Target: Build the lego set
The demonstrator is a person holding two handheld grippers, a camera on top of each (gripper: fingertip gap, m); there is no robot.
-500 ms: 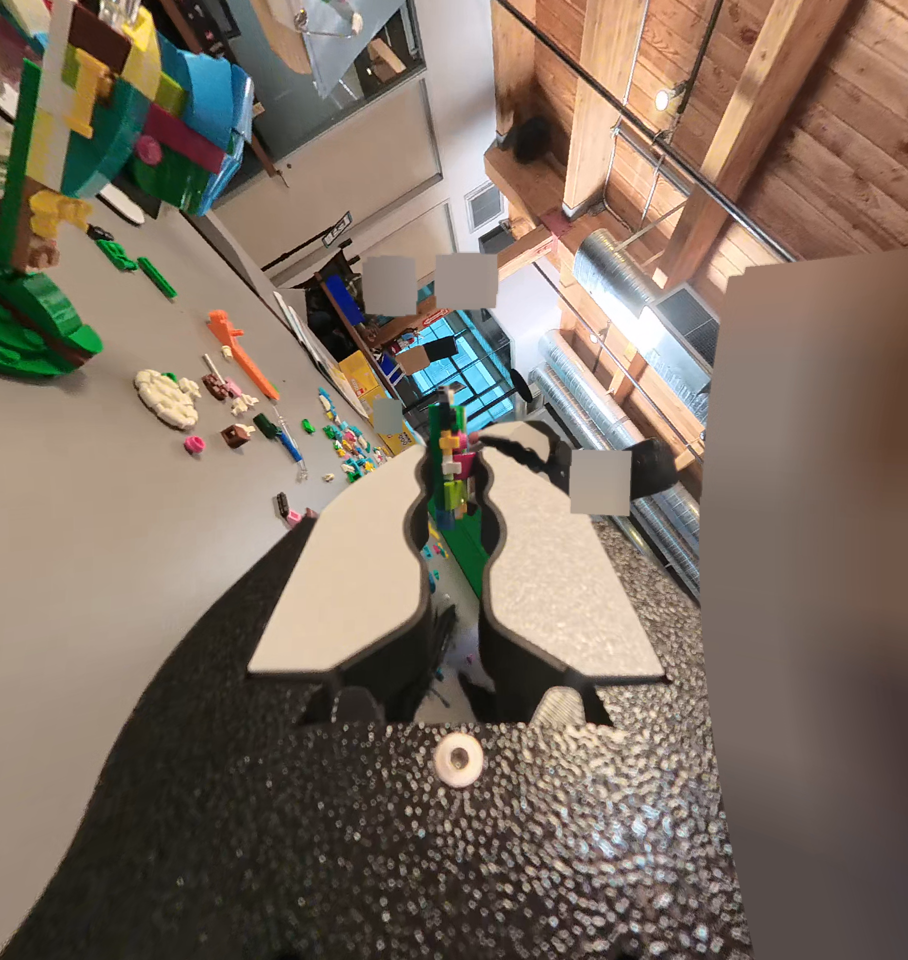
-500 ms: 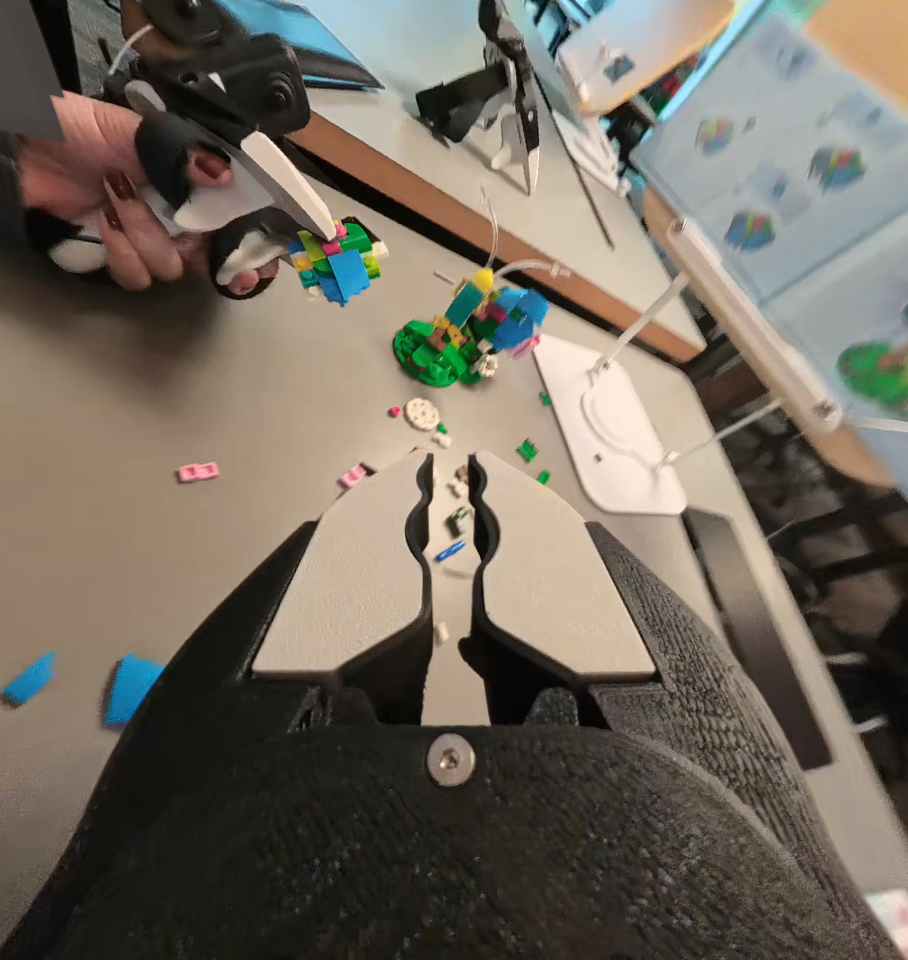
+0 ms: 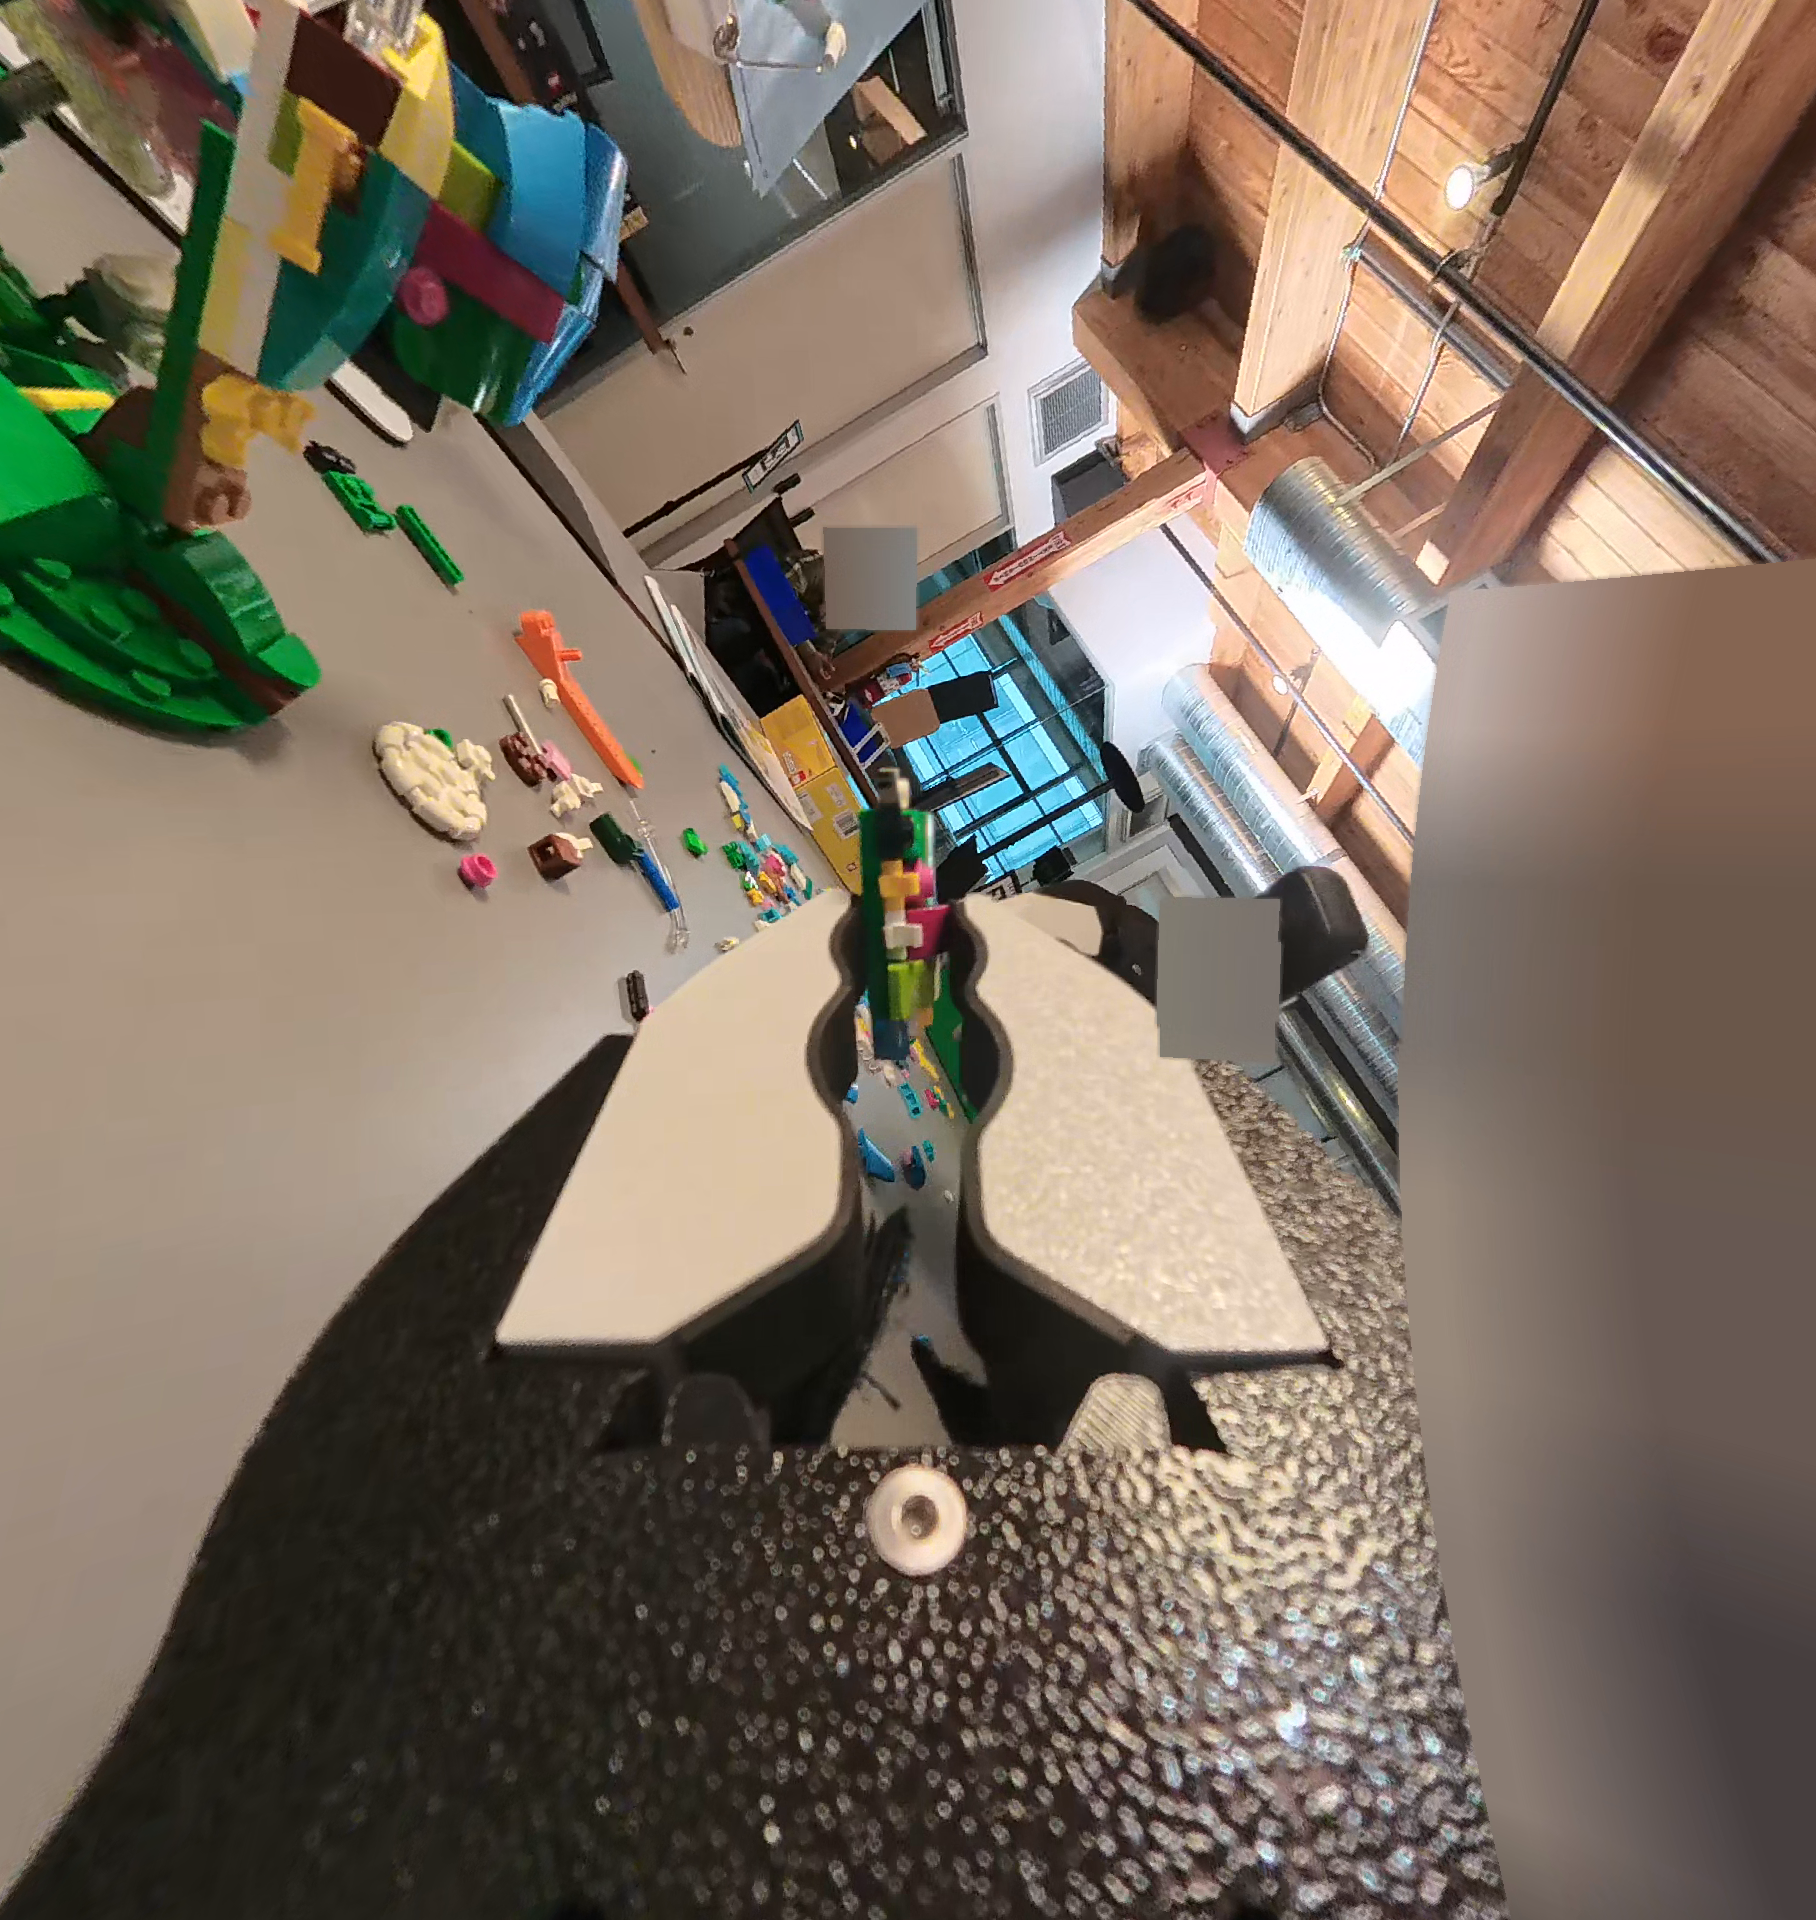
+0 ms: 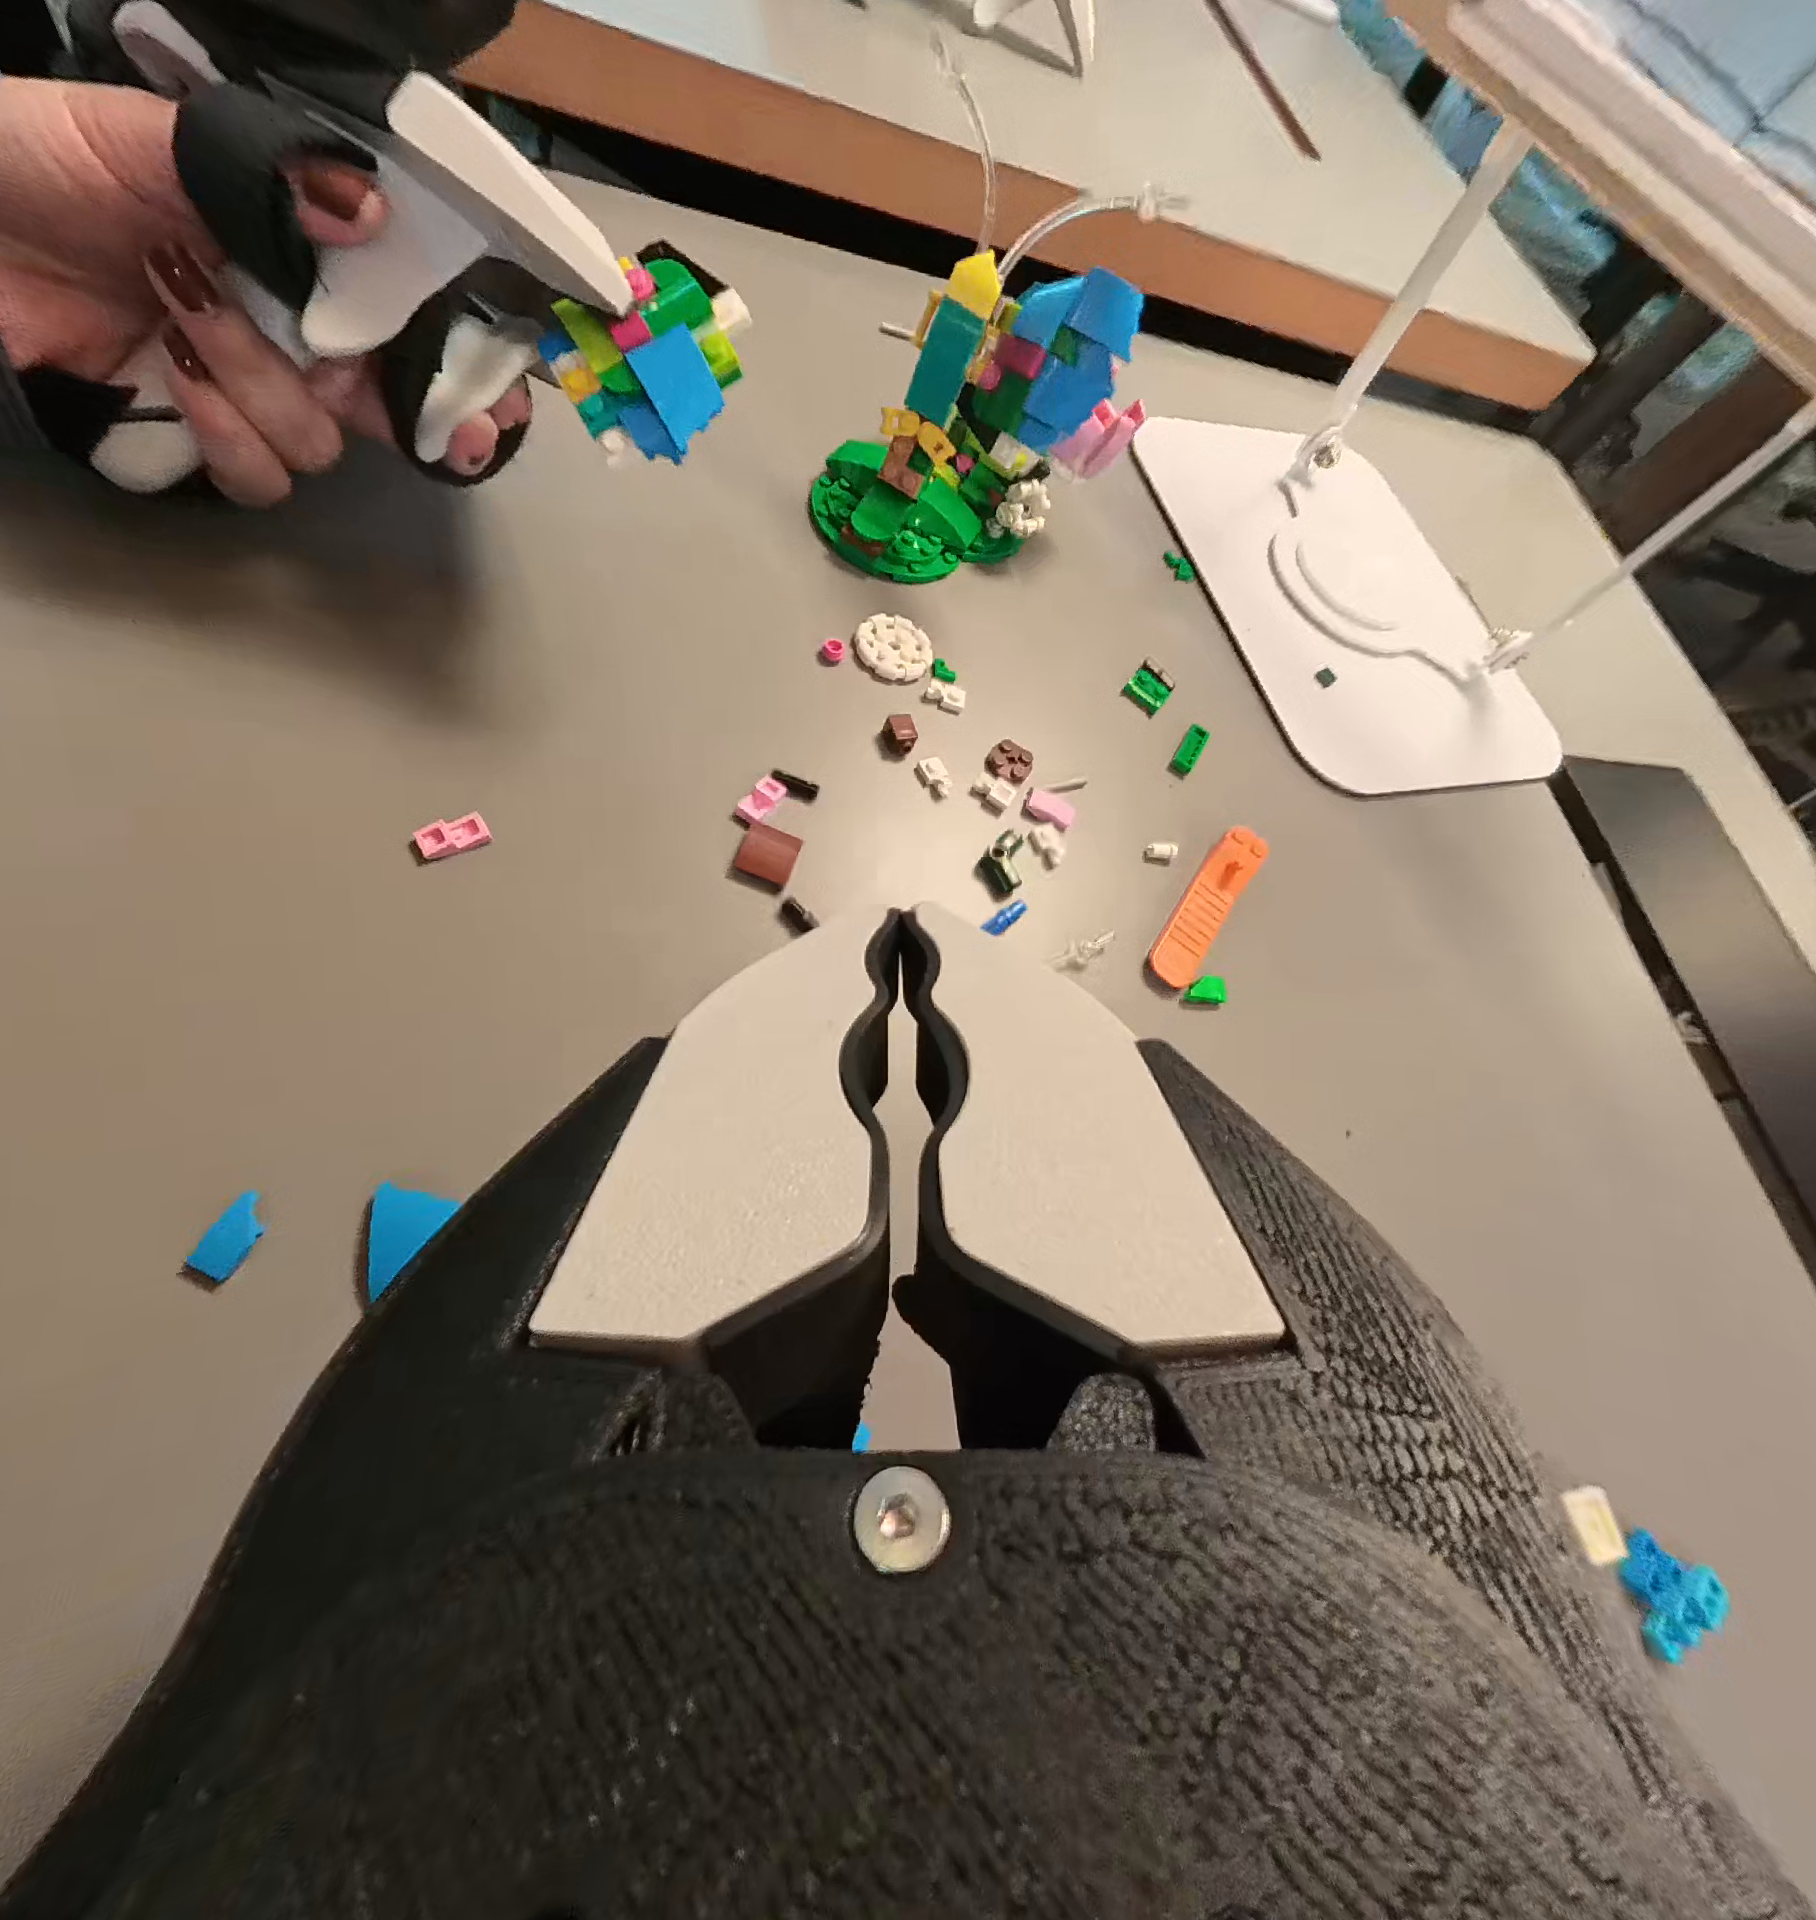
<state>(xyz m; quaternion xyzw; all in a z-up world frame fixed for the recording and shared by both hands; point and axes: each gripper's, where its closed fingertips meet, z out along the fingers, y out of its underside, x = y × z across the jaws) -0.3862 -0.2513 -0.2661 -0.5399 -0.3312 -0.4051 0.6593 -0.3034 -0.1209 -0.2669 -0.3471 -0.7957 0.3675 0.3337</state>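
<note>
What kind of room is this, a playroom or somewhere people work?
Probably a workshop or loft-style office, not a playroom. There is a grey work table, exposed wooden ceiling beams and bare metal air ducts overhead.

Small multicoloured lego sub-assembly (image 4: 642, 364) — green, pink, yellow and blue bricks — is clamped in the left gripper (image 3: 906, 940), raised clear of the grey table (image 4: 260, 727). Main lego model (image 4: 971, 416) stands upright on its green round base; loose pieces (image 4: 945, 769) lie scattered just in front of it.
</note>
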